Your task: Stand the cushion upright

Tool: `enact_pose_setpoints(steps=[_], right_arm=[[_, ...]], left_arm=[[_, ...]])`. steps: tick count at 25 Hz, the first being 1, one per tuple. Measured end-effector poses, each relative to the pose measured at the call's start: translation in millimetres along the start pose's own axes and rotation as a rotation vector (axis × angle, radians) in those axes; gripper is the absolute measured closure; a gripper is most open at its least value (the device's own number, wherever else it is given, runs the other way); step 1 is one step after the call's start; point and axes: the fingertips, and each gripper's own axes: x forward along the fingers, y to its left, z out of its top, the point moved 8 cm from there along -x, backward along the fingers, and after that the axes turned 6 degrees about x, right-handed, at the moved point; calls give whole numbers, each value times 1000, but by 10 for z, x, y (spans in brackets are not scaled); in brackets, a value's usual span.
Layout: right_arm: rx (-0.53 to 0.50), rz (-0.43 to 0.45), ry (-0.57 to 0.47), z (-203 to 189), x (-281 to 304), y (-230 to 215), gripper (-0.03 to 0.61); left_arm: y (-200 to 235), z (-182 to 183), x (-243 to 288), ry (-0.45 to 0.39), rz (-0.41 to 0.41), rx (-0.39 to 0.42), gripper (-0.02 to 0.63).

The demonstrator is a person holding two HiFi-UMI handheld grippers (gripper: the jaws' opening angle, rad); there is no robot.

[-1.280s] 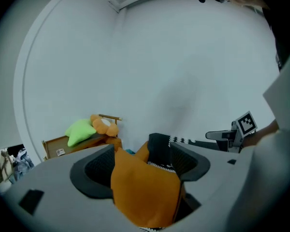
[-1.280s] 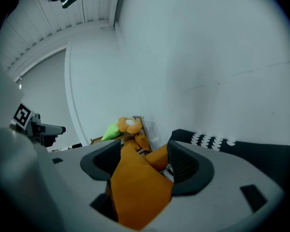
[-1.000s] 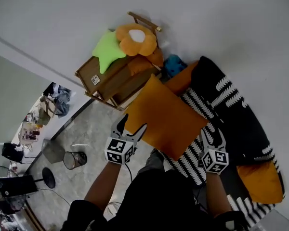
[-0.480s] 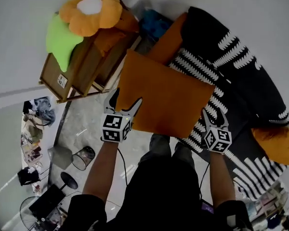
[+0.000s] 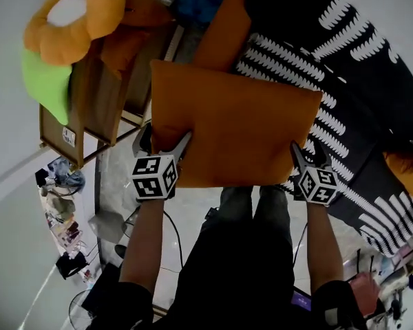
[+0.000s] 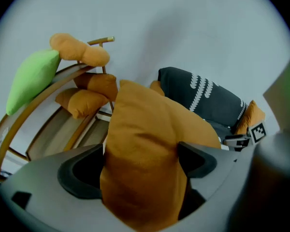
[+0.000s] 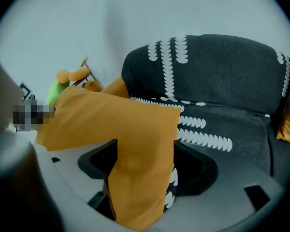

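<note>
Fingers point(image 6: 82, 170) of the left gripper point(image 5: 164, 139) stand wide and have just been opening, with the near left corner of the orange cushion point(image 5: 234, 126) lying loosely between them. The right gripper point(image 5: 308, 150) is clamped on the near right corner, fabric bunched against both pads in its own view. The cushion itself lies broad face up across the front of the black, white-patterned sofa point(image 5: 372, 95). Its near edge hangs over the person's legs, and its far edge reaches toward a second orange cushion point(image 5: 224, 29) leaning further back. It is not upright yet. This looks like the set-down stage, with the left hold being let go. The next move probably calls for a fresh grip on that corner, then raising the near edge with both hands evenly until the cushion rests on its far edge against the backrest. To the left stands a wooden rack point(image 5: 96, 102) bearing a flower-shaped plush point(image 5: 76, 19).
</note>
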Motion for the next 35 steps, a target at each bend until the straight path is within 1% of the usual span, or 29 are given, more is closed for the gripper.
enact_pose_setpoints(steps=[1,3,6,8,11,16,21,25,26,27,29,30,32,34,35], right_arm=[[3,4,11,-54,43,-12,207],[22,15,25,-140,142,-61,193],[88,45,26,-196,288,-154,155],[117,65,32,-212,340,-185,146],[154,114,53,-225,470,-259,117],[237,212,81,-351,706,-348,78],[248,252,88,-323,749,-334,78],[265,294,95,-356,792,-300,80],[265,310,100,-370,791,-289,84],[261,330,106,-382,780,-276,103],[239,363,110,-391,715,-234,176],[224,374,105,-388,665,-200,227],[196,387,89,-387,539,-127,291],[184,382,69,-405,364,-121,316],[186,368,52,-412,259,-167,322]], left_arm=[[35,-19,27,7,-8,-20,128],[77,-32,88,14,-18,-20,120],[53,18,160,10,-17,53,114],[25,62,176,7,-26,89,114],[17,81,209,-3,-43,79,114],[11,36,219,-2,-39,83,114],[3,65,198,10,-18,84,114],[22,22,203,-5,-38,63,115],[6,3,203,-12,-47,61,118],[-27,-19,195,-22,-56,65,137],[-135,-49,144,-52,-71,94,192],[-199,-51,101,-72,-75,115,224],[-340,-47,-10,-111,-71,149,284],[-520,-38,-112,-141,-75,166,318],[-632,-20,-142,-156,-90,171,326]])
